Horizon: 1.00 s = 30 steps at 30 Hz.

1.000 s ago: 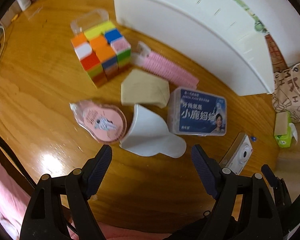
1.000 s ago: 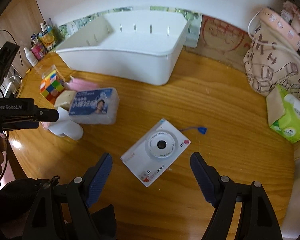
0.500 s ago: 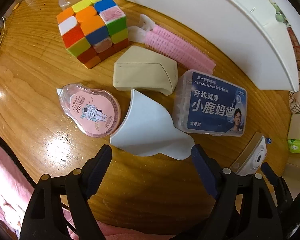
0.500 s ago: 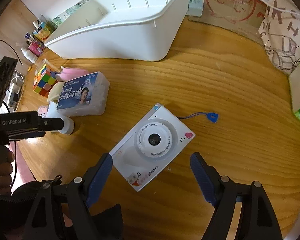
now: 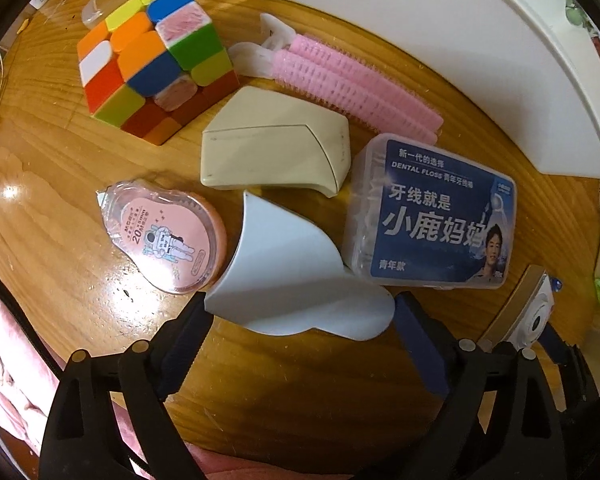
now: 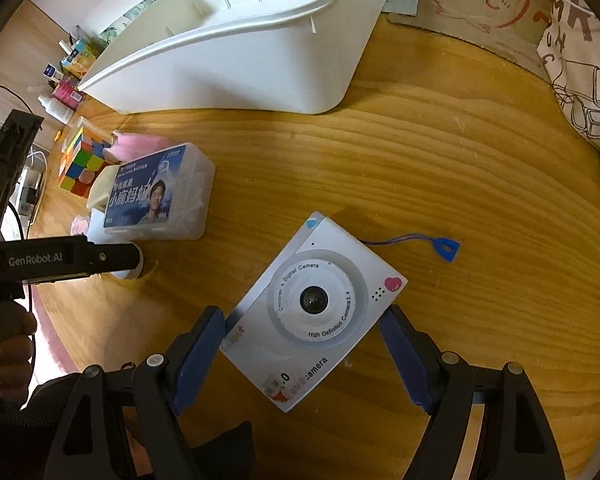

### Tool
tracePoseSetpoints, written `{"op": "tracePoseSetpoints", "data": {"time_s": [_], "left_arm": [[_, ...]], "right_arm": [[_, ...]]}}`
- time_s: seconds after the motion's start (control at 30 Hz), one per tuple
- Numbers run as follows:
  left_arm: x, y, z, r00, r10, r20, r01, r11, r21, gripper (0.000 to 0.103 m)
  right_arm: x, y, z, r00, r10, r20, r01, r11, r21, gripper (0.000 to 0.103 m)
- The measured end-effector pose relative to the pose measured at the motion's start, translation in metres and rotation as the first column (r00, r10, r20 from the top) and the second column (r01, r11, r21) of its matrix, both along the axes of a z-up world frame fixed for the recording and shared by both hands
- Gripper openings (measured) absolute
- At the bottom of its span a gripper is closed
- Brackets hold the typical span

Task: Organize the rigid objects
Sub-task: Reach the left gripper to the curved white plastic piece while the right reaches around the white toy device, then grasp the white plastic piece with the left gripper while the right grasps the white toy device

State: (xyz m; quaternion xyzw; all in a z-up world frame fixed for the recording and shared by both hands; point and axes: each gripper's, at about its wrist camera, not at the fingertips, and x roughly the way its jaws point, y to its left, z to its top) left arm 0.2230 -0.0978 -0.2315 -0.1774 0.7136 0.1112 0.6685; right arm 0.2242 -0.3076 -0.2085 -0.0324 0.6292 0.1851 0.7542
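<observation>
Between the wide-spread jaws of the left gripper [image 5: 300, 334], which have just been opening, lies a pale funnel-shaped piece [image 5: 288, 276], unpressed. Beyond it sit a dental floss box [image 5: 432, 216] and cube [image 5: 152, 64]. Across the table, the right gripper [image 6: 302, 356] straddles the white toy camera [image 6: 316, 308], pads apart from it.

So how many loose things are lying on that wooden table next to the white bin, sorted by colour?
Pink: 2, hair rollers and correction tape
White or cream: 3, funnel-shaped piece, cream case, toy camera
Blue label: 1, dental floss box
Multicoloured: 1, puzzle cube
Total: 7
</observation>
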Motion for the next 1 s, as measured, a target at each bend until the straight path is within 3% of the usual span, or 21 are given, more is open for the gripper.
{"op": "tracePoseSetpoints", "data": {"time_s": [0.27,0.83,1.0], "left_arm": [[0.027,-0.018,-0.014,1.000,-0.011,-0.015,0.012,0.999,0.033,0.093],[0.026,-0.010,-0.011,1.000,0.012,0.017,-0.012,1.000,0.026,0.091],[0.018,0.000,-0.008,0.999,0.024,0.023,-0.024,1.000,0.013,0.091]], "right_arm": [[0.004,0.013,-0.002,0.999,0.031,0.014,-0.030,0.998,-0.050,0.083],[0.002,0.053,-0.012,0.993,0.107,0.040,-0.096,0.970,-0.224,0.082],[-0.005,0.059,-0.011,0.992,0.114,0.050,-0.100,0.971,-0.219,0.070]]}}
